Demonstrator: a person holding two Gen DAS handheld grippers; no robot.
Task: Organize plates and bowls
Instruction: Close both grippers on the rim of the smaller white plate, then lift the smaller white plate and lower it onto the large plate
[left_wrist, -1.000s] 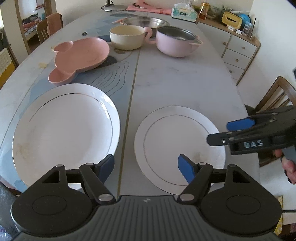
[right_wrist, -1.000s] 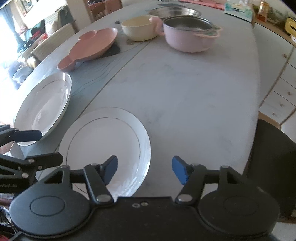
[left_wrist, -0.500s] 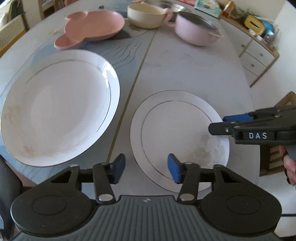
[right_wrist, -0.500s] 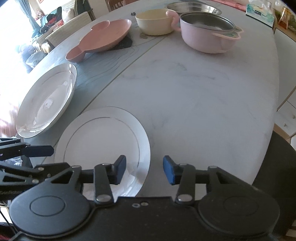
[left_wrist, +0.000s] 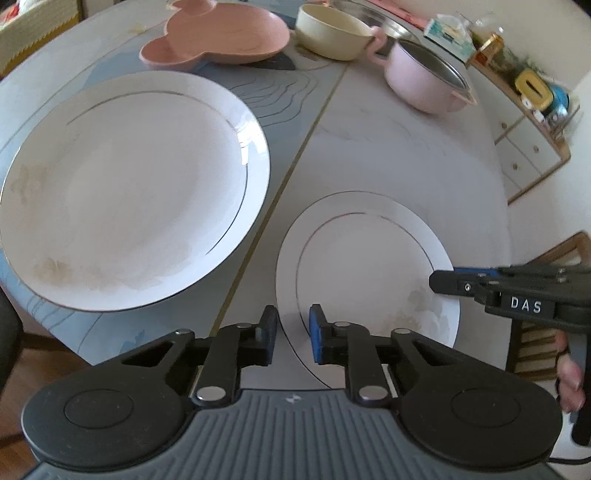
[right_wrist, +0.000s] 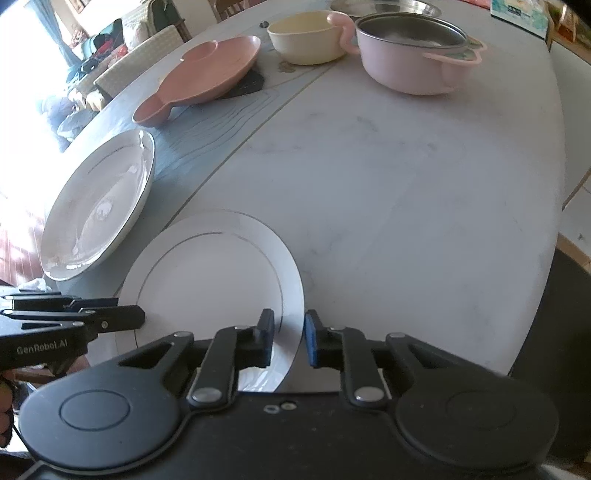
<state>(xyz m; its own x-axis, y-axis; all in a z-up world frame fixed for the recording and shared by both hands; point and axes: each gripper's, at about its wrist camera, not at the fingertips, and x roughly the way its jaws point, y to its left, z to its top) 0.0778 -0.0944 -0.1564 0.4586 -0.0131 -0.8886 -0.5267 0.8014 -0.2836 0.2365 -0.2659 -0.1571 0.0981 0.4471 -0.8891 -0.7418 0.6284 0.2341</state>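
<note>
Two white plates (left_wrist: 122, 184) (left_wrist: 365, 266), one pink divided dish (left_wrist: 221, 37), one cream bowl (left_wrist: 332, 33), one pink pot (left_wrist: 424, 81), one steel basin (right_wrist: 384, 5), two tongs (left_wrist: 291, 330) (right_wrist: 289, 334)

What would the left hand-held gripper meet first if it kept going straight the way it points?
Most likely the near-left rim of the small white plate: the left hand-held gripper is closing with that edge between its fingers, though contact is unclear.

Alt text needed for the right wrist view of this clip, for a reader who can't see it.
The right gripper, its jaws closing, straddles the near right rim of a small white plate on a pale table. The left gripper reaches the plate's opposite edge. Beyond lie a large white plate, a pink dish, a cream bowl and a pink pot.
</note>
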